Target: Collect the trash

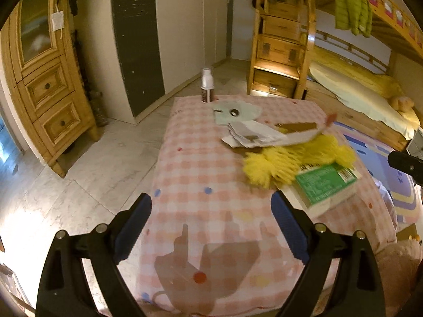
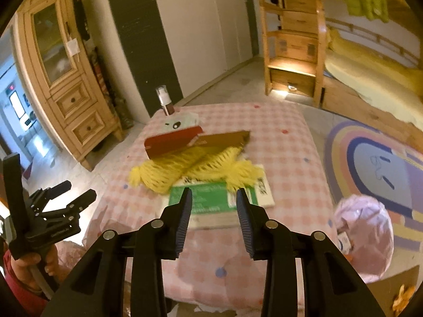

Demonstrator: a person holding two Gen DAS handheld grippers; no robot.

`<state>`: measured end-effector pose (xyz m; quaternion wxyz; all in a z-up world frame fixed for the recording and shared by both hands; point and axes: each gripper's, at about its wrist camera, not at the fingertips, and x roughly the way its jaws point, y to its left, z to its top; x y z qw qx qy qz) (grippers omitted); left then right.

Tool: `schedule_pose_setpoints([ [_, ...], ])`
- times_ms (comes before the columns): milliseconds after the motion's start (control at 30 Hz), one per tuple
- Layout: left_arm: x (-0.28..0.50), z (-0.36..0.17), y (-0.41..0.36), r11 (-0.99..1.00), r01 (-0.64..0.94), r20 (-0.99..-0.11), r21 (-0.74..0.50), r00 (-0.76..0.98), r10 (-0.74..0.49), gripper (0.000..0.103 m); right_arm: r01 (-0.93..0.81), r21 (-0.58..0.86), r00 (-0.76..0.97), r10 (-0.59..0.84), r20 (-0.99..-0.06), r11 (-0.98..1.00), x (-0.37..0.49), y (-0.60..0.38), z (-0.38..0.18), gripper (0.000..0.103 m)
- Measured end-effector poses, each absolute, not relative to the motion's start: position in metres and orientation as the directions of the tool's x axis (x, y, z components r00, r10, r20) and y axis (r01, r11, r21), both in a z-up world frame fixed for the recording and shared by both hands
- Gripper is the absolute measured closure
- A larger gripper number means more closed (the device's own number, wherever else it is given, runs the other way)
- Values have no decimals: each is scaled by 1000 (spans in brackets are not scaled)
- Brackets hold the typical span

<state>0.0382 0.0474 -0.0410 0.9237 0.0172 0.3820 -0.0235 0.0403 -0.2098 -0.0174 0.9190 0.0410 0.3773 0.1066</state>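
Your trash, crumpled paper (image 1: 253,134) and a flattened carton (image 2: 195,138), lies far on the table (image 1: 201,174) beyond the yellow fluff (image 2: 190,170). Both your left gripper (image 1: 211,227) and right gripper (image 2: 213,218) are spread, holding nothing.

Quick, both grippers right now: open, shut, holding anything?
Left gripper: open, holding nothing, above the checked cloth.
Right gripper: open, holding nothing, near the green book.
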Motion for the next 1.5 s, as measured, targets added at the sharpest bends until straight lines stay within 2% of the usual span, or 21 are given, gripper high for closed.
schedule_pose_setpoints([
  [100,45,-38,52,998,54,-704,22,710,-23,14,-177,173,688,247,-682,969,52,-206,-18,65],
  [167,50,-38,50,998,61,-703,34,711,-20,14,-184,177,696,255,-671,967,60,-202,-13,58],
  [200,53,-38,48,997,65,-704,42,710,-17,14,-190,174,703,258,-663,966,64,-199,-10,52],
  [233,56,-39,47,997,68,-705,48,709,-14,14,-195,172,708,260,-657,966,69,-194,-7,50],
  [400,67,-44,44,996,75,-713,48,701,-19,14,-196,187,710,271,-650,963,100,-179,-2,50],
  [567,70,-50,44,996,79,-726,44,688,-22,14,-155,226,670,270,-691,962,130,-174,-17,50],
  [700,72,-56,44,996,84,-737,42,676,-26,14,-142,322,595,340,-728,936,135,-176,-38,49],
  [767,72,-58,44,996,83,-740,43,672,-24,14,-128,379,556,383,-738,916,135,-178,-48,45],
  [867,71,-59,43,995,86,-743,41,669,-27,14,-119,437,514,431,-741,892,133,-176,-55,44],
  [900,70,-59,43,995,86,-744,43,668,-26,14,-120,455,504,449,-738,883,131,-175,-56,46],
  [1033,66,-58,43,995,86,-742,46,669,-24,14,-112,487,494,474,-729,866,122,-176,-51,74],
  [1133,64,-57,43,995,86,-742,46,670,-24,14,-99,472,511,452,-731,876,113,-180,-45,92],
  [1500,44,-50,38,994,97,-737,58,675,-23,14,-126,376,613,370,-698,918,58,-204,-6,100],
])
